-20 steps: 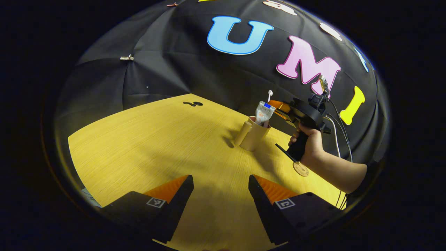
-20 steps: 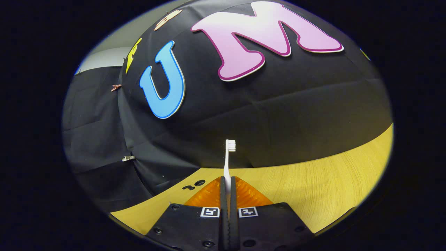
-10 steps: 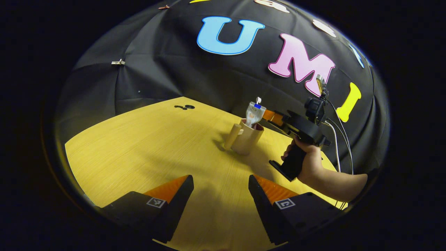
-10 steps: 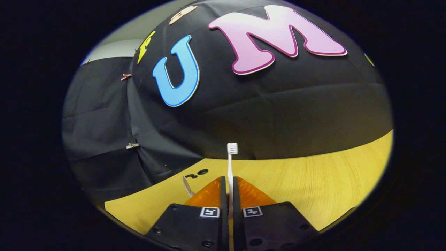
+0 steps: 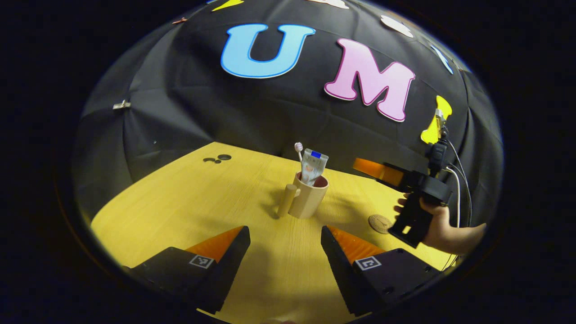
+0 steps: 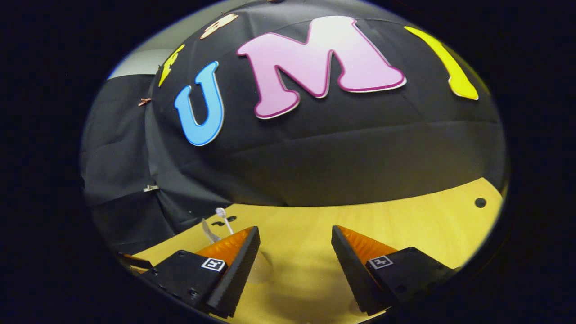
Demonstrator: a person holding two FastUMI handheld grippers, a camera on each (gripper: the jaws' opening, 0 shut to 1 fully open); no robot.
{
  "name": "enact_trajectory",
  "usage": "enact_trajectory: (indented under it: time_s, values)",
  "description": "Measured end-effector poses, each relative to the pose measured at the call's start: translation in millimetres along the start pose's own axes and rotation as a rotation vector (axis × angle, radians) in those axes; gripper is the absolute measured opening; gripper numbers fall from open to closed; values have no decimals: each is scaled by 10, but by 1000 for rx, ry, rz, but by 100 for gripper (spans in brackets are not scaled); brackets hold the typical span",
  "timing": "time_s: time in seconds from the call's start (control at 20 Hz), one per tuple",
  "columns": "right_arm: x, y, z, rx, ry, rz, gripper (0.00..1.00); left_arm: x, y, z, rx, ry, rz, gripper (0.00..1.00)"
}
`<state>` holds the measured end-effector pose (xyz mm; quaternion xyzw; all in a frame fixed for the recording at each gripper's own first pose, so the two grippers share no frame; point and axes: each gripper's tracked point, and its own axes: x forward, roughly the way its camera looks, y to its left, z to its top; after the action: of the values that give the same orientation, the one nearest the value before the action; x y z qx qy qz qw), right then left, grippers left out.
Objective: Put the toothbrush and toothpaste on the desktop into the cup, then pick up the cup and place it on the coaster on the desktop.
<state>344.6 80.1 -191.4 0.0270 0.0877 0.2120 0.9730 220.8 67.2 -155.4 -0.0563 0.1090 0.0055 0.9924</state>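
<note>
flanking the cup and nearby coaster, both grippers spread wide

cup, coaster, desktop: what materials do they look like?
Cup: matte beige, even tone, no glare; plastic or ceramic, can't tell. Coaster: thin brown disc with an embossed mark, probably wood or cork. Desktop: yellow with fine straight grain lines, likely wood-look laminate.
</note>
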Motion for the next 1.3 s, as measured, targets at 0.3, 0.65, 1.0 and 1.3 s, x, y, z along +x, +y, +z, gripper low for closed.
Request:
enact_trajectory:
  time_s: [0.3,0.65,1.0,1.3]
  values:
    - [-592,-856,139,-26,27,-167,98,391,43,128,107,90,-90,98]
    - [-1383,-1530,237,-25,46,-330,98,902,-47,24,253,304,-228,98]
    - [-1983,-1939,75,28,98,-451,98,1359,25,20,414,508,-282,98]
    - [-2431,-2096,-34,66,131,-518,98,1541,-96,-57,495,644,-321,92]
